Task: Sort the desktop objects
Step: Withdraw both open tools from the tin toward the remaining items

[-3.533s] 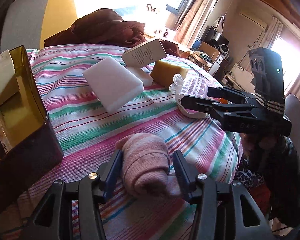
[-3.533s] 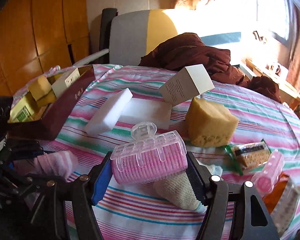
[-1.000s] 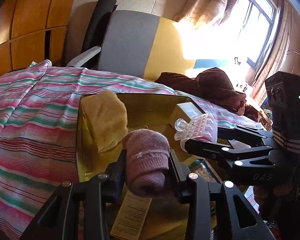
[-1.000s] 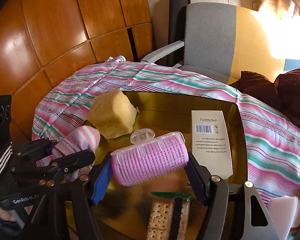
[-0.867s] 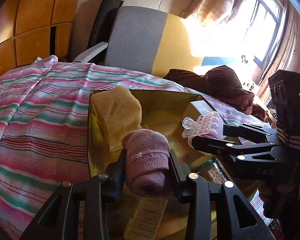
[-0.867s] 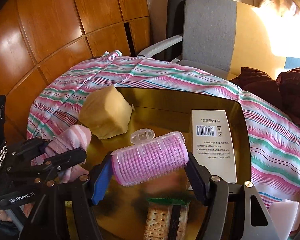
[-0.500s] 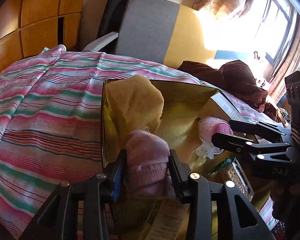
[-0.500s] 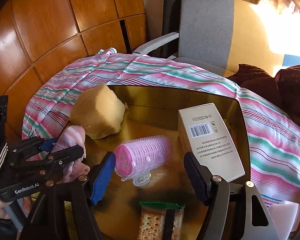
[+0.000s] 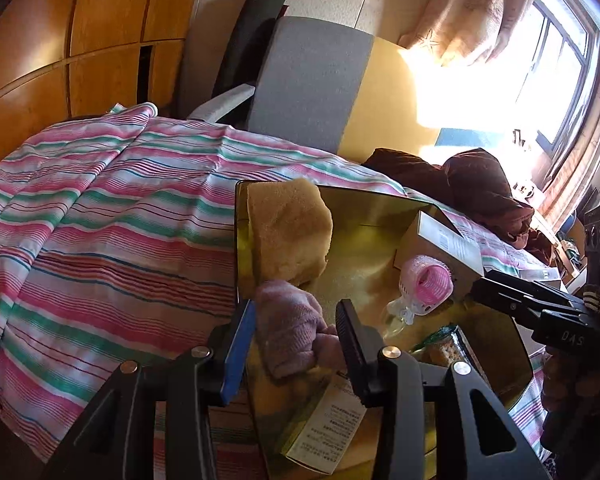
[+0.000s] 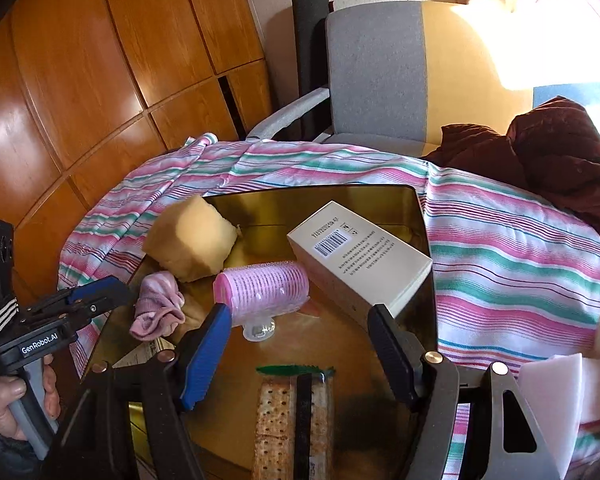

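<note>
Pink sock (image 10: 158, 306) and pink hair roller (image 10: 262, 290) lie inside the gold box (image 10: 316, 194); left gripper (image 9: 296, 330) and right gripper (image 10: 300, 344) hover with fingers released

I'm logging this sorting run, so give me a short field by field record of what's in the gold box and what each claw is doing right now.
container: gold box on striped cloth
in box: yellow sponge, pink hair roller, pink sock, white carton, cracker pack
roller: on its side, beside the carton
sock: crumpled near the sponge
left claw: open, sock lies between the fingers, released
right claw: open, empty, above the box
outside box: white foam block at right
</note>
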A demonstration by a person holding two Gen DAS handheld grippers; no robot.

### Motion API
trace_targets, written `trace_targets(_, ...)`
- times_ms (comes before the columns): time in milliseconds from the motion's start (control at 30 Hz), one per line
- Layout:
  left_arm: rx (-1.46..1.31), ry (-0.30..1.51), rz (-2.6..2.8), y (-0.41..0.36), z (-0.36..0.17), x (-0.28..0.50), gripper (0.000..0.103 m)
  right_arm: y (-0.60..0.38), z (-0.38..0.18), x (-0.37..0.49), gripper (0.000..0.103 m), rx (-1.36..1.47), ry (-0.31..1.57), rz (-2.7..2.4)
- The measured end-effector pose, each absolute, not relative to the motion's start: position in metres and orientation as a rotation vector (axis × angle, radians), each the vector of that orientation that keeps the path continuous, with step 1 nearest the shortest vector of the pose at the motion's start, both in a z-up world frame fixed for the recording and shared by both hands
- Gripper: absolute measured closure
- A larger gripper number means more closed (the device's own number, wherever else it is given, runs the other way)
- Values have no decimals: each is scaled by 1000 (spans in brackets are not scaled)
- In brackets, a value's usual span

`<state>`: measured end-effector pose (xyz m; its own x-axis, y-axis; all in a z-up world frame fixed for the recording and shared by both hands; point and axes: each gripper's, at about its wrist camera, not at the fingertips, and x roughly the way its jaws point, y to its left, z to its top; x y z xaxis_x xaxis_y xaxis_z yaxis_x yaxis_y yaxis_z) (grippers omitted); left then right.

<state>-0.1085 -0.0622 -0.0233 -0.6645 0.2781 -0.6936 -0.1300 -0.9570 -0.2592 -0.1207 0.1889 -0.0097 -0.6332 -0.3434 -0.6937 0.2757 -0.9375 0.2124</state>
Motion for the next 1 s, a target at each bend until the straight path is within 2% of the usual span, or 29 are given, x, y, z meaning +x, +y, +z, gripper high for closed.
trace_targets(433,-1013,-224,2497,-1,-9,-63,60,271,-17,-34,27,1073,-315,-2724)
trace_targets(833,-946,-18,2176,131,-4,-15,57,393,-34,71,26,1109,-486,-3016)
trace_targets(1000,-990,55,2039,194,-21,-1,55,437,-27,110,21,1048,-528,-3212)
